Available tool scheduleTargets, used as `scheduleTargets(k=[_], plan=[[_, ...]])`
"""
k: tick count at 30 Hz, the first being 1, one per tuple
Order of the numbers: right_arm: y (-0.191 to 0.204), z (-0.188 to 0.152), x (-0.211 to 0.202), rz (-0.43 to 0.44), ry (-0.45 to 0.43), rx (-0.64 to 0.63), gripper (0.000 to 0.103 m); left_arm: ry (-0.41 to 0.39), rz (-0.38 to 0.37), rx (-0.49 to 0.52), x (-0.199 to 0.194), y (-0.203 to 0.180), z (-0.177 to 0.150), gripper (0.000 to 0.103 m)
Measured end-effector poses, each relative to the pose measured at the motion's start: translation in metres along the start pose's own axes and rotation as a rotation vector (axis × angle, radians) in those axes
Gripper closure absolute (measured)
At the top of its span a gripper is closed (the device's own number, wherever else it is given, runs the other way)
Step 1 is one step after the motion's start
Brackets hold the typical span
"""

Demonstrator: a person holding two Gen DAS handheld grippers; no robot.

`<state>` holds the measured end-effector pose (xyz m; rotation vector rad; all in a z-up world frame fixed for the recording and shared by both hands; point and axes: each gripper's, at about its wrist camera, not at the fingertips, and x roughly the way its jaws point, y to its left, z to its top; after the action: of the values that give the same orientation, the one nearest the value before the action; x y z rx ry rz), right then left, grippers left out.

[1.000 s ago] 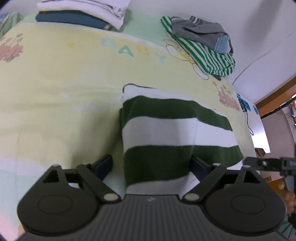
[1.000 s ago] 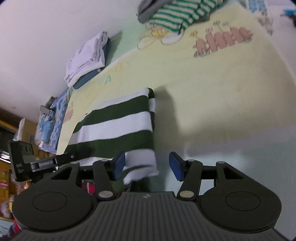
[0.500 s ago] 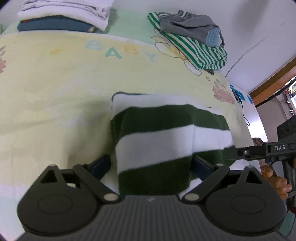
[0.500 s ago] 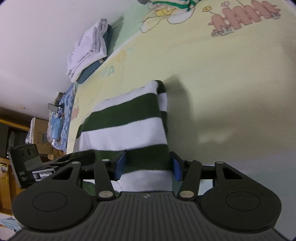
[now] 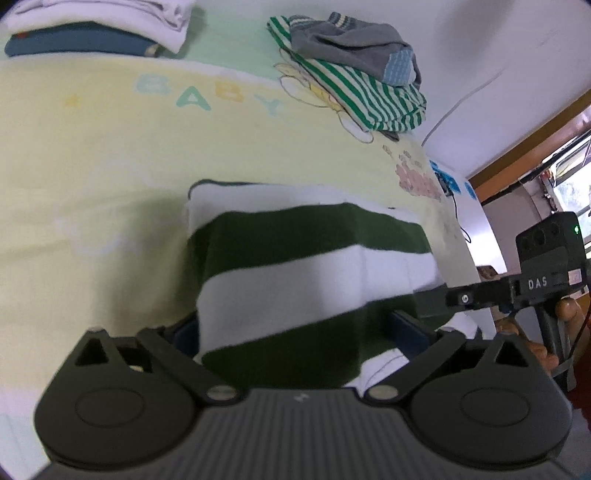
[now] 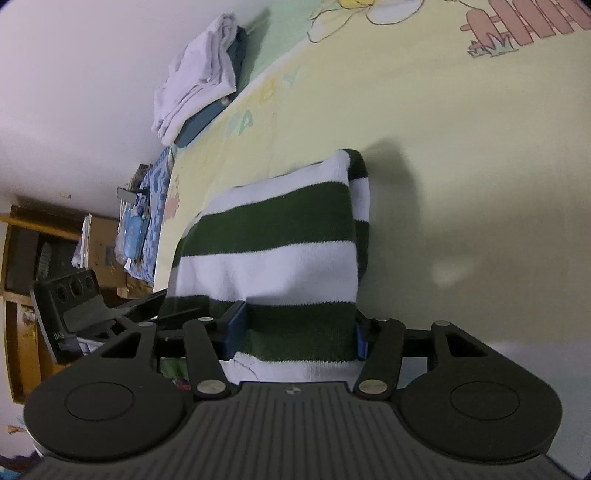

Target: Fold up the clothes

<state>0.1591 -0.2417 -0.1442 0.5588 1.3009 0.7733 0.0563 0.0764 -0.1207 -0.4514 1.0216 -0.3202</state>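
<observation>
A folded dark-green and white striped garment (image 5: 314,280) lies on the yellow baby blanket (image 5: 92,147). Its near end sits between the wide-spread fingers of my left gripper (image 5: 295,332), which is open, and the cloth hides the fingers' inner faces. In the right wrist view the same garment (image 6: 288,236) fills the gap of my right gripper (image 6: 297,332), also open, with the blue pads (image 6: 234,326) at its two sides. The near part of the cloth looks raised off the blanket. The right gripper's body (image 5: 543,258) shows at the garment's right edge.
A folded white and blue stack (image 5: 96,22) lies at the far left by the wall. A pile of green-striped and grey clothes (image 5: 354,74) lies at the far right. A hand (image 5: 535,350) holds the right gripper. Wooden shelves (image 6: 22,258) stand beyond the bed's left edge.
Both grippers have pushed forward onto the garment. The right gripper, earlier half beside it, now straddles its end. The near part of the cloth has risen.
</observation>
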Motion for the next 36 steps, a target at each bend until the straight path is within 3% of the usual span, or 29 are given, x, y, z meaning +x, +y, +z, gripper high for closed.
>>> scheduleTargets(k=[3,11,18,28,36], plan=[[0.001,-0.005,-0.002,0.002,-0.018,-0.037,0.046,-0.006,0.012,0.012,0.001,-0.004,-0.003,0.02],[0.023,-0.011,0.005,-0.113,-0.05,-0.117,0.054,-0.036,0.066,0.031,0.002,-0.014,-0.008,0.022],[0.024,-0.013,0.008,-0.128,-0.077,-0.123,0.062,-0.062,0.108,0.036,0.004,-0.019,-0.013,0.027],[0.026,-0.018,0.011,-0.15,-0.114,-0.13,0.059,-0.075,0.135,0.064,0.006,-0.023,-0.017,0.002],[0.031,-0.02,0.013,-0.178,-0.126,-0.131,0.057,-0.08,0.141,0.077,0.008,-0.023,-0.018,0.001]])
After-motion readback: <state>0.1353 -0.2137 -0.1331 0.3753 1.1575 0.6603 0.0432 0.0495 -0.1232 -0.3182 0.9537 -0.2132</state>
